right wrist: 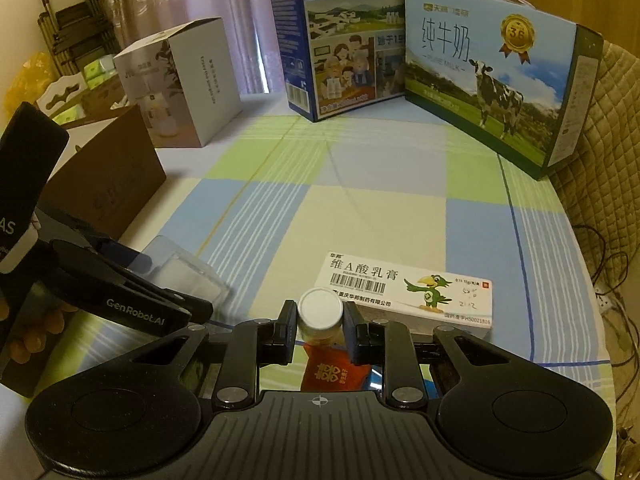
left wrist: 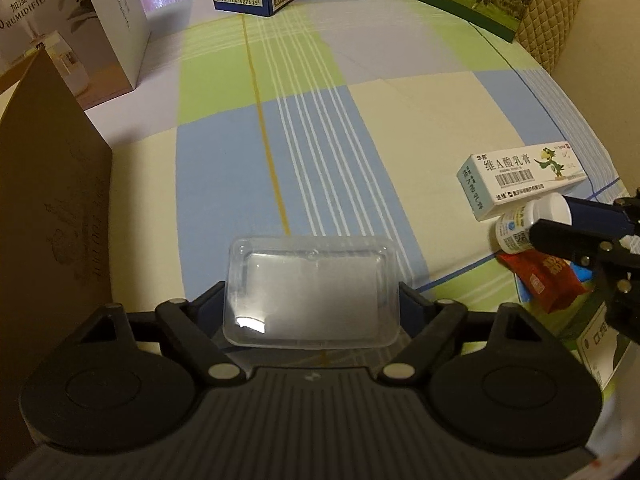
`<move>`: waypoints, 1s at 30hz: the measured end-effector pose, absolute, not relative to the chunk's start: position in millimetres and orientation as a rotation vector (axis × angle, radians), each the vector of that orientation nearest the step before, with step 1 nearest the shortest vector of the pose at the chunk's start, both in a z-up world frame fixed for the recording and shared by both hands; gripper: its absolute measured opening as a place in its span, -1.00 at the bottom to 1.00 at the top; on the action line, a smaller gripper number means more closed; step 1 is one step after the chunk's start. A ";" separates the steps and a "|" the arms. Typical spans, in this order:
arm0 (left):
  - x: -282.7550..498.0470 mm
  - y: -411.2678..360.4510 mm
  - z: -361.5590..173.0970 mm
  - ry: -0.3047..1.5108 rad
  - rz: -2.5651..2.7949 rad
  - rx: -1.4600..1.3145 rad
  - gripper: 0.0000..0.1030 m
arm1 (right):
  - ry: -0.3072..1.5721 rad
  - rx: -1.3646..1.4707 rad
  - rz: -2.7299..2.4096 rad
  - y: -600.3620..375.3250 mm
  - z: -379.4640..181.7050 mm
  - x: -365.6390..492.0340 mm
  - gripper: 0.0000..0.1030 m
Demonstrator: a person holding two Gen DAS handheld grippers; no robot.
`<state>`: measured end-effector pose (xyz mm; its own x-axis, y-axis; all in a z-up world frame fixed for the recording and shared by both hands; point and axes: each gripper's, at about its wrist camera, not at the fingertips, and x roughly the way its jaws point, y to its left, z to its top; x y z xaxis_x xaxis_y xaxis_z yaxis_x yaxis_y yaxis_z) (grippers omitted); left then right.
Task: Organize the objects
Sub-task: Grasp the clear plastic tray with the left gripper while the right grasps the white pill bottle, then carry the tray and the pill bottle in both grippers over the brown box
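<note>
A clear plastic box (left wrist: 312, 292) sits crosswise between the fingers of my left gripper (left wrist: 312, 300), which is shut on its two short sides; the right wrist view shows the box (right wrist: 188, 276) low over the checked tablecloth (right wrist: 360, 208). My right gripper (right wrist: 320, 320) is shut on a small white bottle (right wrist: 320, 312) with a white cap, held just above a red packet (right wrist: 332, 374). The same bottle (left wrist: 516, 228) shows at the right of the left wrist view, in the right gripper (left wrist: 550, 220).
A white ointment carton (right wrist: 404, 292) with a green bird lies just beyond the bottle. Two milk cartons (right wrist: 344, 40) (right wrist: 492, 76) stand at the back, a humidifier box (right wrist: 188, 84) and a brown box (right wrist: 108, 172) at the left. A person's hand (right wrist: 36, 332) holds the left gripper.
</note>
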<state>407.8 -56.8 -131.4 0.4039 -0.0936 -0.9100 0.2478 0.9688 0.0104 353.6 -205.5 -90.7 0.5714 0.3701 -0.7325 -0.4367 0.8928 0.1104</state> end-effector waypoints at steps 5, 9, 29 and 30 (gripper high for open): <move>400.5 -55.8 -129.9 1.124 -0.215 0.139 0.60 | 0.839 -0.082 0.478 -205.9 -87.9 350.5 -0.59; 392.7 -54.9 -123.3 1.113 -0.213 0.122 0.60 | 0.834 -0.080 0.482 -206.6 -83.5 345.8 -0.59; 333.1 -38.9 -27.1 0.922 -0.165 0.027 0.60 | 0.733 -0.060 0.550 -196.7 -28.0 304.8 -0.59; 328.9 -35.7 -22.1 0.911 -0.157 0.021 0.60 | 0.725 -0.059 0.561 -193.4 -24.7 302.3 -0.59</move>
